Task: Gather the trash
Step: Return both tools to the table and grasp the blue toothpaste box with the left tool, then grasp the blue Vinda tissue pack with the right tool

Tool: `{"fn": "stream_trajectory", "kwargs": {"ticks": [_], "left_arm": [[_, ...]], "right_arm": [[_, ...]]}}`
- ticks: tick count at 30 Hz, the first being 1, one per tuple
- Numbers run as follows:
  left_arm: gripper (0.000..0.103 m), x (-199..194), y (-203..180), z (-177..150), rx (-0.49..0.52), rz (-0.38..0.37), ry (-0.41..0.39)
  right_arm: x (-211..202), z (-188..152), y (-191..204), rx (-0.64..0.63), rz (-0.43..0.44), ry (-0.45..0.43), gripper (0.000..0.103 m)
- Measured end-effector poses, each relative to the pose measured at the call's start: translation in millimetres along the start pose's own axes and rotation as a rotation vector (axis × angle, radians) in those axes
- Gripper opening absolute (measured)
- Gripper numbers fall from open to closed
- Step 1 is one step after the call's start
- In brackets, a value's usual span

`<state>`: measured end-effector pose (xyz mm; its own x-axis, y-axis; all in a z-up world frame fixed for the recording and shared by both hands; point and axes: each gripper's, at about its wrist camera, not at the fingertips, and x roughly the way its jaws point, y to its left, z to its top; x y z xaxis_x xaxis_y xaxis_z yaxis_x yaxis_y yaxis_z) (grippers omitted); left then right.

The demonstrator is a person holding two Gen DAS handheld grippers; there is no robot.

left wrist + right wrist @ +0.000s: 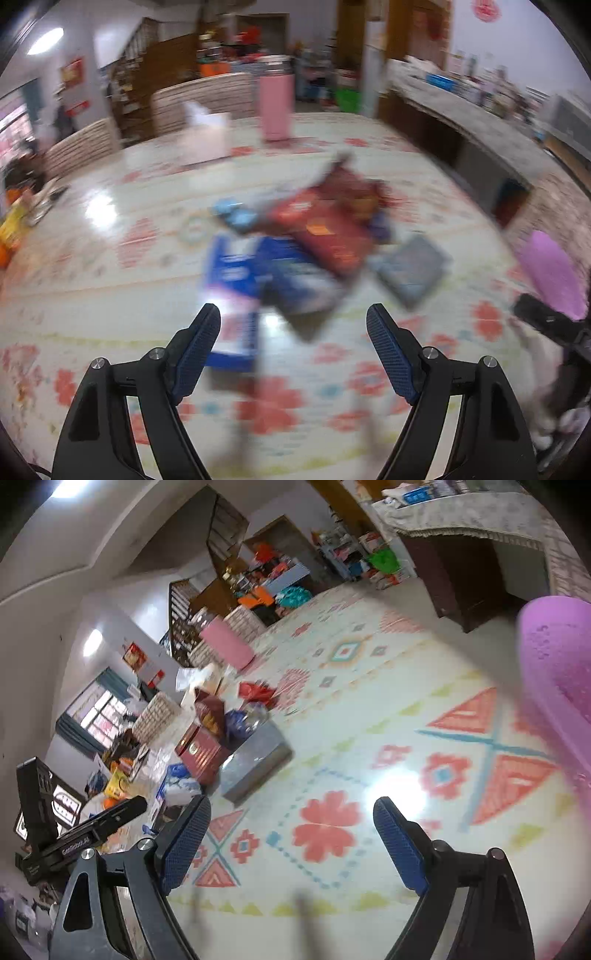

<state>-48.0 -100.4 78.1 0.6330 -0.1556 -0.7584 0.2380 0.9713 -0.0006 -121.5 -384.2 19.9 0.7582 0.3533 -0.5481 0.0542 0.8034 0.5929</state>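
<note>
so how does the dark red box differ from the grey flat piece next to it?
The dark red box is thicker and printed with gold marks; the grey flat piece is thin and plain. The red box sits inside the wrapper pile, while the grey piece lies at its edge, nearer the purple bin. Both rest on the patterned tabletop, ungripped.

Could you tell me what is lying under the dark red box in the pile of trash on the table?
The dark red box rests partly on a blue-and-white package and touches a grey flat packet. Anything directly beneath it is covered, and the left view is blurred.
</note>
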Motion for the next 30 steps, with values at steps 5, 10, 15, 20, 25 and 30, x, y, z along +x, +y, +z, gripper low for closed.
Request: {"fn": "stream_trajectory", "kwargs": {"ticks": [5,10,15,20,25,30], "left_arm": [[0.080,17.5,50.3,-7.0,-0.086,0.012,0.041],[0.080,38.8,60.3,-12.1,-0.106,-0.048,0.081],[0.080,59.0,54.9,-6.8,-0.101,-0.062,0.112],[0.045,74.0,61.6,-2.2,-0.146,-0.064,0.153],[0.045,59.8,73.8,-2.0,-0.202,-0.112,0.096],[0.045,51.8,89.1,-2.2,-0.261,-0.170,0.046]], "right_arm": [[10.5,-3.7,10.0,-0.019,-0.033,0.005,0.093],[6.4,-5.1,11.4,-0.034,-0.051,-0.018,0.093],[8.3,-3.9,11.1,-0.034,-0.067,-0.010,0.093],[10.0,-4.5,13.9,-0.053,-0.086,-0.012,0.093],[12.6,-4.5,14.7,-0.060,-0.101,-0.005,0.093],[18.6,-4.5,19.0,-0.081,-0.127,0.012,0.093]]}}
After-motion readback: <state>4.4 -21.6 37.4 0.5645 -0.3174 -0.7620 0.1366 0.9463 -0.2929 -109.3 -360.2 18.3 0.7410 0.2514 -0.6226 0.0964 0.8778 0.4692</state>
